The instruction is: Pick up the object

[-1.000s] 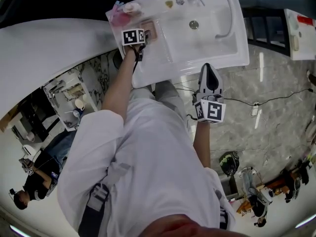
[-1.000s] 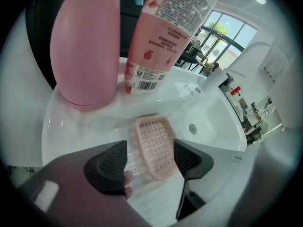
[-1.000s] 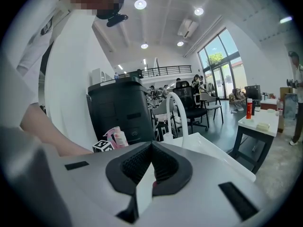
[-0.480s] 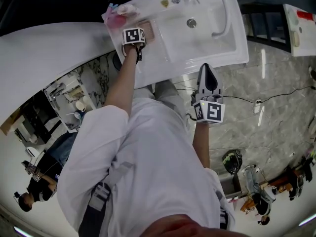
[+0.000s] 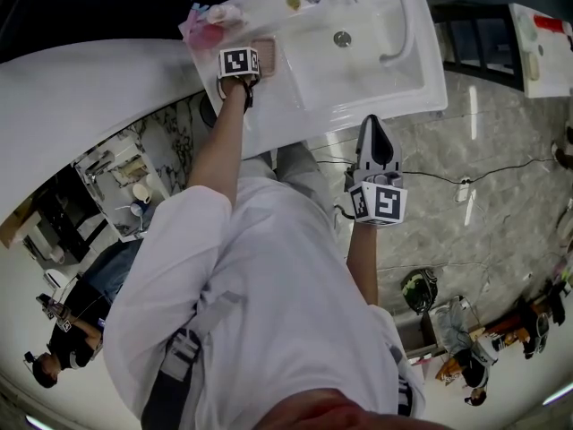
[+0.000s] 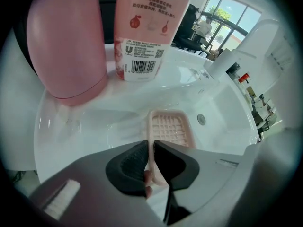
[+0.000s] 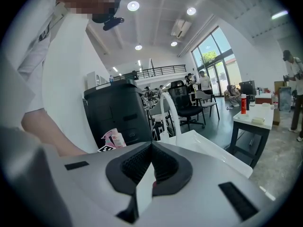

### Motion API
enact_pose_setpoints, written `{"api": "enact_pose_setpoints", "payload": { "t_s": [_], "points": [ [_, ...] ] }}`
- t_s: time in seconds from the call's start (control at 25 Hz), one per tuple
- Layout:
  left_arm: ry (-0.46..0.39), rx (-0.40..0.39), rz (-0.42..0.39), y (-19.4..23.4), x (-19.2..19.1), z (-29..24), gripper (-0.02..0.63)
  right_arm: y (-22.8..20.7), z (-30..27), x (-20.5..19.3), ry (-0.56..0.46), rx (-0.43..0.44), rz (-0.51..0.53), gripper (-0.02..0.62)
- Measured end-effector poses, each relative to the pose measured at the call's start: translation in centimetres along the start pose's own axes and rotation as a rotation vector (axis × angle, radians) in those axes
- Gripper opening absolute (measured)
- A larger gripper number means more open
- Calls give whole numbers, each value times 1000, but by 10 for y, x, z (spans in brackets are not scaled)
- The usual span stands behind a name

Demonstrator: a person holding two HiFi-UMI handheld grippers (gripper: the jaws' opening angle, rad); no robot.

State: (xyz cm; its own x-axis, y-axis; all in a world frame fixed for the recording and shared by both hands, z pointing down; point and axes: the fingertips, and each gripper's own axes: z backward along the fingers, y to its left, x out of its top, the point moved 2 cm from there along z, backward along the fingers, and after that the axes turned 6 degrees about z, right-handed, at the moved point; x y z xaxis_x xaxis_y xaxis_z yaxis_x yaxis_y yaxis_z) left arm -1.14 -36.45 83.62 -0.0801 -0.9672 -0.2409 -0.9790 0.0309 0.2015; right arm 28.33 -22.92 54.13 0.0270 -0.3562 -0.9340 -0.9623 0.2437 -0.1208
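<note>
A pink soap dish (image 6: 171, 126) with a gridded floor lies on the white sink's (image 6: 75, 126) left ledge. My left gripper (image 6: 152, 148) has its jaws closing on the dish's near rim, and the dark pads press that thin rim from both sides. In the head view the left gripper (image 5: 252, 59) reaches over the sink's left end, its marker cube covering part of the soap dish (image 5: 266, 54). My right gripper (image 5: 373, 120) hangs in front of the sink, away from the dish. In its own view the right gripper (image 7: 151, 144) is shut with nothing between its pads.
A pink round-topped bottle (image 6: 66, 46) and a pink bottle with a barcode (image 6: 144, 27) stand just behind the dish. The basin drain (image 6: 201, 119) lies to the right, below a curved white faucet (image 5: 398, 25). A marble floor with cables (image 5: 483, 186) spreads to the right.
The left gripper stays at the soap dish on the sink's left end while the whole view drifts slightly. The right gripper hangs in the same place.
</note>
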Motion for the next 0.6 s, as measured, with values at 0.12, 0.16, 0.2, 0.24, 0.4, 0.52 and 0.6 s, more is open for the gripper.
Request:
{"api": "enact_pose_setpoints", "payload": {
  "t_s": [0.12, 0.16, 0.2, 0.24, 0.4, 0.52, 0.6],
  "points": [
    [-10, -14, -27, -5, 1, 6, 44, 3, 1, 2, -4, 7, 6, 2],
    [-12, -19, -41, -6, 1, 8, 43, 5, 1, 3, -6, 10, 7, 2],
    [-15, -24, -53, -6, 1, 10, 43, 7, 1, 3, -8, 12, 9, 2],
    [-20, -29, -63, -7, 1, 13, 43, 9, 0, 4, -10, 14, 9, 2],
    [-51, -61, -88, -10, 2, 26, 43, 21, 0, 7, -21, 31, 16, 2],
    [-74, -82, -123, -13, 3, 41, 43, 31, 0, 10, -30, 46, 24, 2],
    [-88, -89, -156, -14, 3, 53, 43, 38, 0, 12, -37, 55, 29, 2]
  ]
}}
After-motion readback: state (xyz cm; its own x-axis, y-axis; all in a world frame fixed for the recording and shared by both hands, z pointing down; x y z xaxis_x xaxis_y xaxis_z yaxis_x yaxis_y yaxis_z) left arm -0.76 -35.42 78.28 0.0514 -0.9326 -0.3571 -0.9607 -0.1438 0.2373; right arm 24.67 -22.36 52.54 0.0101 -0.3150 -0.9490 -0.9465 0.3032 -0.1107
